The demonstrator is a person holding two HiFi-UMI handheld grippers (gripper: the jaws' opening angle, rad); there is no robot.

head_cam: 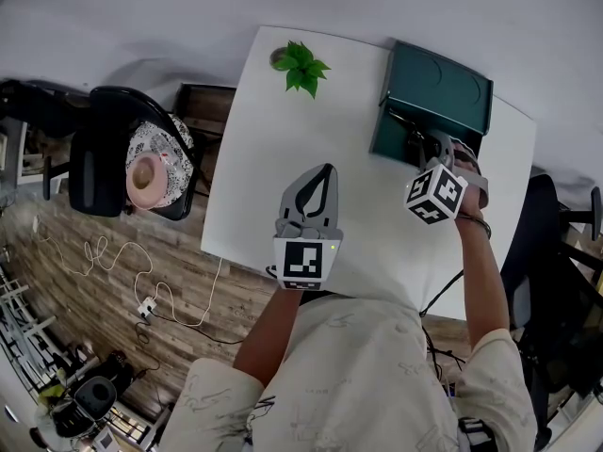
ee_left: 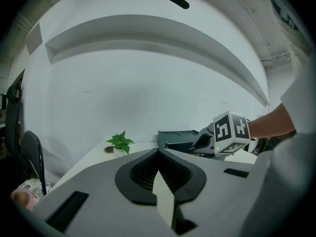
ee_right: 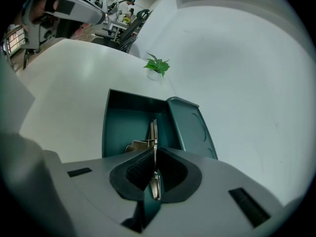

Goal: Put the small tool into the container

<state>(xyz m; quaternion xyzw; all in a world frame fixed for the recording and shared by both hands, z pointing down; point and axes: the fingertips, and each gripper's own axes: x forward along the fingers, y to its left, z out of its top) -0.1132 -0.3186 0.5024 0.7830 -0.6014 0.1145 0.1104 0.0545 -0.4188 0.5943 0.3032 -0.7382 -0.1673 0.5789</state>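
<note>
The white table [head_cam: 283, 158] lies under both grippers. The open teal container [ee_right: 126, 127] sits just ahead of my right gripper [ee_right: 154, 149]. My left gripper [ee_left: 159, 151] hovers to its left, jaws together and empty, with a potted plant [head_cam: 301, 67] beyond it. The right jaws clamp the small metal tool [ee_right: 153, 132] over the container's open interior.

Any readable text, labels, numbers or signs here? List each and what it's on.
No words or numbers are readable in any view.
On the left gripper, marker cube: black-and-white square code, no letters.
On the right gripper, marker cube: same kind of code, no letters.
On the teal container: no label visible.
On the shirt: scribbled print, illegible.
</note>
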